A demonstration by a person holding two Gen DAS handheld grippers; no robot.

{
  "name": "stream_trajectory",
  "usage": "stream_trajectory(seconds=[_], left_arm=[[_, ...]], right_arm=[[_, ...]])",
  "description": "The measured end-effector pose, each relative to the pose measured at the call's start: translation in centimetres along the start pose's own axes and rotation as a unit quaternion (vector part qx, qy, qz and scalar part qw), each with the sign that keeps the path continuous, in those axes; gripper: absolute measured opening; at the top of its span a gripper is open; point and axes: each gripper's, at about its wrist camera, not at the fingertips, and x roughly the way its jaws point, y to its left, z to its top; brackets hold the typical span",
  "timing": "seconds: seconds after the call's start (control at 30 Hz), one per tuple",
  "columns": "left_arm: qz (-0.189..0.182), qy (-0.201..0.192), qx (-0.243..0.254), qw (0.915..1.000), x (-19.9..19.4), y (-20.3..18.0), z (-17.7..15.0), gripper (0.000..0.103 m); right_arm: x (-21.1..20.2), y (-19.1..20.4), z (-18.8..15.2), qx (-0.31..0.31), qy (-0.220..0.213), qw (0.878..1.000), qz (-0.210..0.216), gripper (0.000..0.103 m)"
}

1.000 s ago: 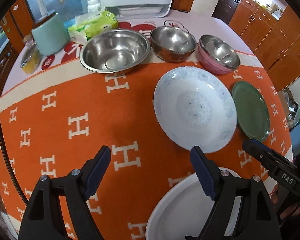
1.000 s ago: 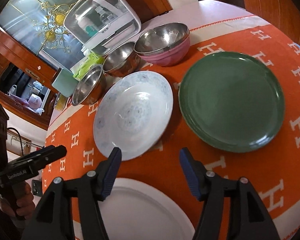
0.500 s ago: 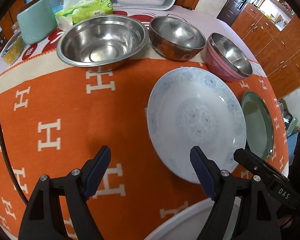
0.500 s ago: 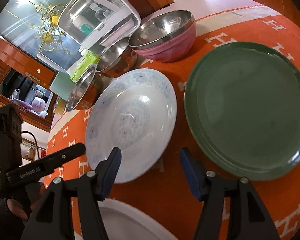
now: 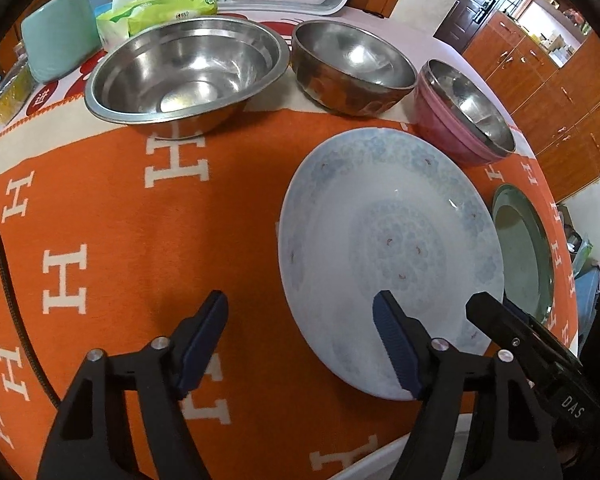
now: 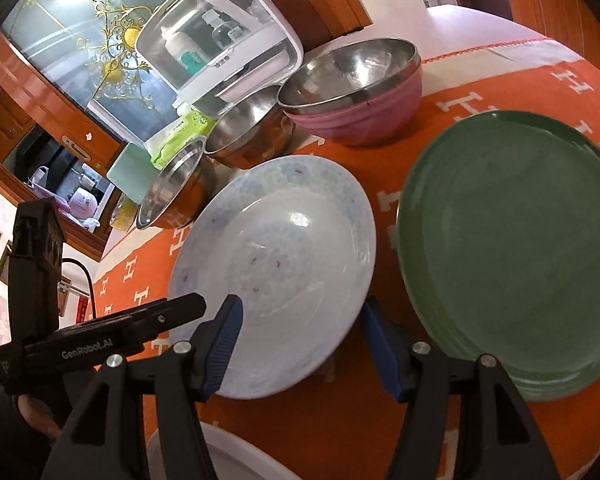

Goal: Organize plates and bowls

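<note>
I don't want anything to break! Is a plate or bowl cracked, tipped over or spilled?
Nothing stands out. The pale blue plate and green plate lie flat on the orange cloth, and the steel bowls stand upright, one nested in the pink bowl. No cracks or spills show.

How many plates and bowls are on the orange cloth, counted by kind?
Plates: 3 — pale blue patterned plate, dark green plate, plain white plate, only partly in view at the near edge.
Bowls: 4 — wide steel bowl, darker steel bowl, and a small steel bowl nested in a pink bowl.
Total: 7
</note>
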Motion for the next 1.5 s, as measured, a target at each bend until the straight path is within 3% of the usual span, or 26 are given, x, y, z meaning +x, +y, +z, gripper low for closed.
stream_trajectory(seconds=[0.37,0.6,0.77,1.5], left_arm=[[0.019,0.0,0.006,0.9998,1.4,-1.2,0.3,0.052],[0.032,-0.007,0.008,0.9994,1.5,-1.6,0.2,0.04],[0.014,-0.007,0.004,0.9999,1.4,-1.6,0.0,0.031],[0.007,0.001,0.02,0.9998,0.5,-1.2,-0.6,0.024]], right_arm=[[0.5,-0.6,0.3,-0.008,-0.003,0.999,-0.031,0.037],[0.9,-0.5,0.4,-0.025,-0.003,0.999,-0.047,0.033],[0.8,-1.2,0.5,-0.015,-0.006,0.998,-0.052,0.017],[0.5,-1.0,0.6,-0.015,0.014,0.999,-0.043,0.016]])
